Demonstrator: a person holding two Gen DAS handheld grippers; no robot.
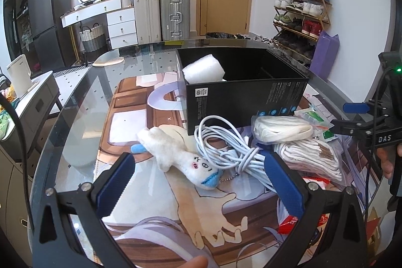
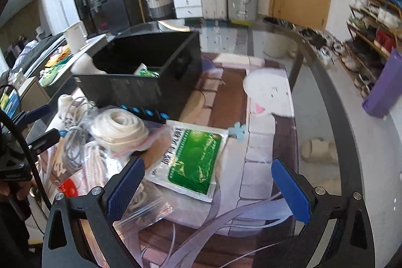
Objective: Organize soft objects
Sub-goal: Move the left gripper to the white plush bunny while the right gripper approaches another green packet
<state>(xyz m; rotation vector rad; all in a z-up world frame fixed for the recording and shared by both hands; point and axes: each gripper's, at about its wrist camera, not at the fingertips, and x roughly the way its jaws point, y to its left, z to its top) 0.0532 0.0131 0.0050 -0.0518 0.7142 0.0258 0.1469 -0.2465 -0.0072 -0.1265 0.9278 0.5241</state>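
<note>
A black box (image 1: pixel 241 94) stands open on the glass table and holds a white foam roll (image 1: pixel 203 70); it also shows in the right wrist view (image 2: pixel 140 82) with a green packet inside. My left gripper (image 1: pixel 198 165) is open, just above a white plush toy (image 1: pixel 176 155) and a coiled white cable (image 1: pixel 226 150). A bagged white rope coil (image 1: pixel 281 128) and white bundled cloth (image 1: pixel 311 160) lie to the right. My right gripper (image 2: pixel 208 167) is open over a green-and-white packet (image 2: pixel 193 162). The rope coil (image 2: pixel 118 129) lies left of it.
A printed mat (image 1: pixel 155 117) covers the glass table (image 1: pixel 75 102). A red-and-white packet (image 1: pixel 291 220) lies at the near right. Suitcases, a drawer unit and a shoe rack (image 1: pixel 299 16) stand beyond the table. A purple bag (image 2: pixel 384 89) sits off the right edge.
</note>
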